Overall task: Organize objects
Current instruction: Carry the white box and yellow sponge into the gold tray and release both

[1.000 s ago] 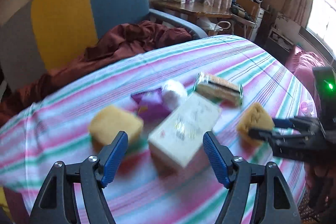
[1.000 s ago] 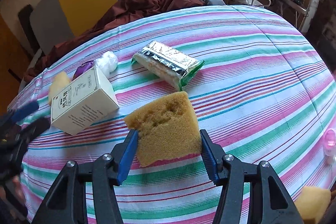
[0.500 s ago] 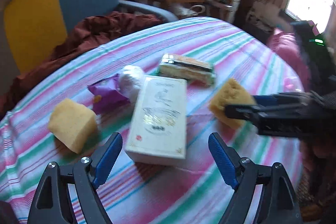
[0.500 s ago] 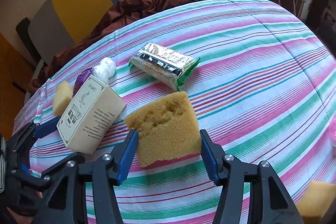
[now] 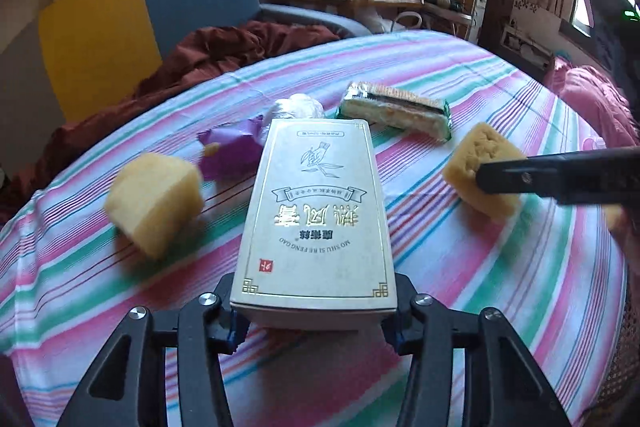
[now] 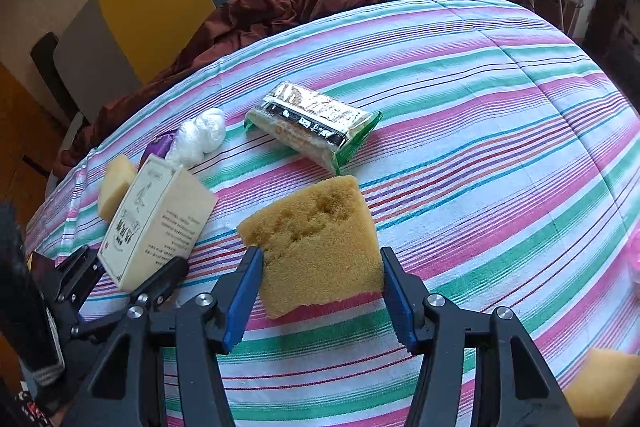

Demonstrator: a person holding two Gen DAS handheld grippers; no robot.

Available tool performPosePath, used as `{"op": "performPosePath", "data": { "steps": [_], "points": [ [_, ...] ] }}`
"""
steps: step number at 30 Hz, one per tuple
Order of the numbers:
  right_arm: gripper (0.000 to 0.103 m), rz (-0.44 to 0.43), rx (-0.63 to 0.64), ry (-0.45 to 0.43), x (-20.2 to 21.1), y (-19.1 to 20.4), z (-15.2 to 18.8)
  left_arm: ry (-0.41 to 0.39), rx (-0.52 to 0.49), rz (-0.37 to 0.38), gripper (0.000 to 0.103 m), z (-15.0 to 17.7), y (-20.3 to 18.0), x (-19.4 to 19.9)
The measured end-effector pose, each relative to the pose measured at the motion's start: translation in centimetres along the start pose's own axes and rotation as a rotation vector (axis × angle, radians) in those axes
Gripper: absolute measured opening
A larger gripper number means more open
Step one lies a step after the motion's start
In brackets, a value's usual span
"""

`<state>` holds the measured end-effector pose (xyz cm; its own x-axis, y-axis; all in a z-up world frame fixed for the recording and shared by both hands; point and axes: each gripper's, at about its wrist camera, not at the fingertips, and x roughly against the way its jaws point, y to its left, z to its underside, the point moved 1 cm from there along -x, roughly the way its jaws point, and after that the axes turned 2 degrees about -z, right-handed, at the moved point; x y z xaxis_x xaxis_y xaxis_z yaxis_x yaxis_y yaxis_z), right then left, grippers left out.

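On the striped tablecloth (image 5: 500,287), the left gripper (image 5: 314,323), its jaws having just been closing, is clamping the white box's (image 5: 316,215) near end; at three o'clock, the right gripper (image 6: 320,291), part-open, is gripping a yellow sponge (image 6: 320,239) by its sides.

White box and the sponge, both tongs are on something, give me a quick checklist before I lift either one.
1. Left tongs closed on the white box: ok, jaws just closed against its near end.
2. Grip depth on the box: not ok, only the near end is held.
3. Right tongs on the sponge: ok, pads touch both sides.
4. Room between the two tongs: ok, apart in the right wrist view.
5. Other sponge and snack packet clear of the box: ok.
6. Purple wrapper touching the box: cannot tell.
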<state>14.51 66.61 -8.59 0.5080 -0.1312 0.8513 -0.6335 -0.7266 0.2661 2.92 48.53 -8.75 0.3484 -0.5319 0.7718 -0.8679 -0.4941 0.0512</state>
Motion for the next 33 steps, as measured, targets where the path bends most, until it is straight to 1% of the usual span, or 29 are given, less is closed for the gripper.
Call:
{"op": "performPosePath", "data": {
  "steps": [5,8,12,19,23,25,28,30,33],
  "points": [
    [0.058,-0.013,0.01,-0.016,0.2,0.2,0.1,-0.03,0.045,-0.014,0.052,1.8,0.8,1.9],
    [0.058,-0.048,0.031,-0.03,0.4,1.0,0.2,-0.051,0.084,-0.036,0.052,3.0,1.5,3.3],
    [0.058,-0.054,0.115,-0.052,0.5,3.0,0.6,-0.091,0.131,-0.051,0.052,4.5,2.3,5.1],
    [0.058,-0.132,0.267,-0.082,0.5,7.0,2.0,-0.132,0.185,-0.093,0.052,7.3,3.5,8.1],
    [0.058,-0.124,0.334,-0.069,-0.2,8.3,3.0,-0.121,0.22,-0.097,0.052,8.6,4.3,8.7],
    [0.058,-0.139,0.34,-0.051,-0.5,8.6,3.4,-0.122,0.242,-0.102,0.052,9.5,4.6,9.4],
    [0.058,-0.164,0.356,-0.034,-0.8,9.3,3.9,-0.118,0.264,-0.083,0.052,10.8,5.0,10.2],
    [0.058,-0.172,0.385,-0.032,-0.9,9.9,4.2,-0.128,0.28,-0.08,0.052,11.5,5.3,11.1],
    [0.058,-0.19,0.416,-0.033,-0.7,10.6,4.6,-0.144,0.275,-0.079,0.052,12.6,5.4,12.6]
  ]
}}
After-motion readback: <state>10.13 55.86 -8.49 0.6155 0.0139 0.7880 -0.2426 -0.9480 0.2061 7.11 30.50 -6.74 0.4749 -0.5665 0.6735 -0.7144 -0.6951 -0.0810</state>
